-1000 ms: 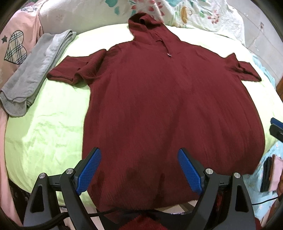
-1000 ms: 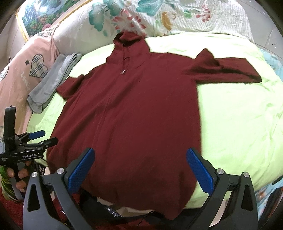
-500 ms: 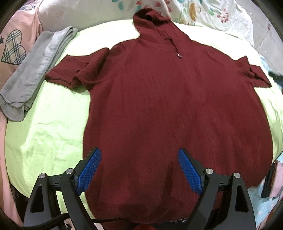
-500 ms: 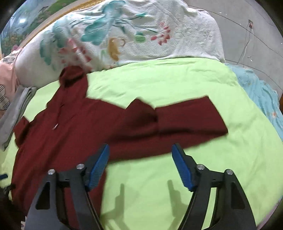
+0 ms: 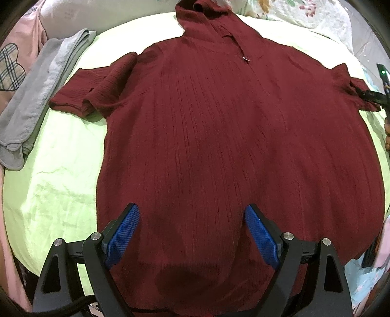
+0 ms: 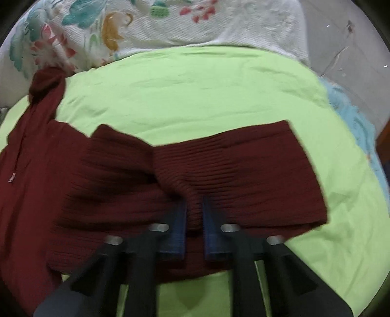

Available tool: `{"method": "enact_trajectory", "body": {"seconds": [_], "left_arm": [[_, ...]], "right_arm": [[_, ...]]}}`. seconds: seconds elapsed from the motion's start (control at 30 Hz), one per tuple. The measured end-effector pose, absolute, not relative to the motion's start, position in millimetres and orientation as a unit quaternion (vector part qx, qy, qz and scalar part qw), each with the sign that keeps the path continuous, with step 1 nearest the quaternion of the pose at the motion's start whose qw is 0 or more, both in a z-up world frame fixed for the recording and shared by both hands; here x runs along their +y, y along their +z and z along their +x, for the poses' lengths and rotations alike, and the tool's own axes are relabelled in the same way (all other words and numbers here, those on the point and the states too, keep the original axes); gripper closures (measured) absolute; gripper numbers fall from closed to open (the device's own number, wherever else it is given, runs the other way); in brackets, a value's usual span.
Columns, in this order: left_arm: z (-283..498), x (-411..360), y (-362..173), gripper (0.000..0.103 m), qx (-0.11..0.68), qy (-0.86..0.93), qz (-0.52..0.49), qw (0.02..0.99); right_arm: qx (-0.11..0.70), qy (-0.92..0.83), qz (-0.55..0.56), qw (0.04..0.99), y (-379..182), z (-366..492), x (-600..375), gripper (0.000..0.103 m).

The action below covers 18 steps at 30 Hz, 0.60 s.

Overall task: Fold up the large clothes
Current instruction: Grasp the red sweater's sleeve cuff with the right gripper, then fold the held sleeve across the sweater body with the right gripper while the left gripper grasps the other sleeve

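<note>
A maroon knit hoodie (image 5: 219, 134) lies flat, front up, on a lime green bed sheet (image 5: 61, 170), hood toward the pillows. My left gripper (image 5: 192, 229) hangs open over its lower middle, near the hem, with nothing between the blue pads. In the right wrist view my right gripper (image 6: 195, 214) is over the hoodie's right sleeve (image 6: 243, 165). Its jaws are closing, and a raised ridge of sleeve fabric is pinched between the pads. The right gripper (image 5: 375, 94) also shows at the far right of the left wrist view, on that sleeve's end.
A folded grey garment (image 5: 36, 97) lies left of the hoodie, beside a pink cloth with a plaid heart (image 5: 14, 61). A floral white quilt (image 6: 170, 22) lies at the head of the bed. Light blue bedding (image 6: 351, 117) runs along the right edge.
The right gripper swung right from the hoodie's hem to the right sleeve and its jaws went from wide open to pinching the fabric. The left gripper drew slightly closer to the hoodie, still open.
</note>
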<state>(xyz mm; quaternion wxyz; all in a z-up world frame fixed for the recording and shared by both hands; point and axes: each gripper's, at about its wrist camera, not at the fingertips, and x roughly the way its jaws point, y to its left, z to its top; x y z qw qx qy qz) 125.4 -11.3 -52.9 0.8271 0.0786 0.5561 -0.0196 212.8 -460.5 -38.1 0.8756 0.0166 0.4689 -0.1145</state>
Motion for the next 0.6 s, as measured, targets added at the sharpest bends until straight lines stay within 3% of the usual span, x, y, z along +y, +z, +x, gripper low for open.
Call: {"method": "enact_trajectory", "body": {"seconds": [0.27, 0.6], "left_arm": [[134, -12, -52, 0.014, 0.546, -0.033, 0.061, 0.835], [152, 21, -34, 0.014, 0.513, -0.032, 0.005, 0.858]], "right_arm": [[0.406, -0.010, 0.147, 0.902, 12, 182, -430, 0.093], [0.415, 0.221, 0.286, 0.835, 3, 223, -261, 0.093]]}}
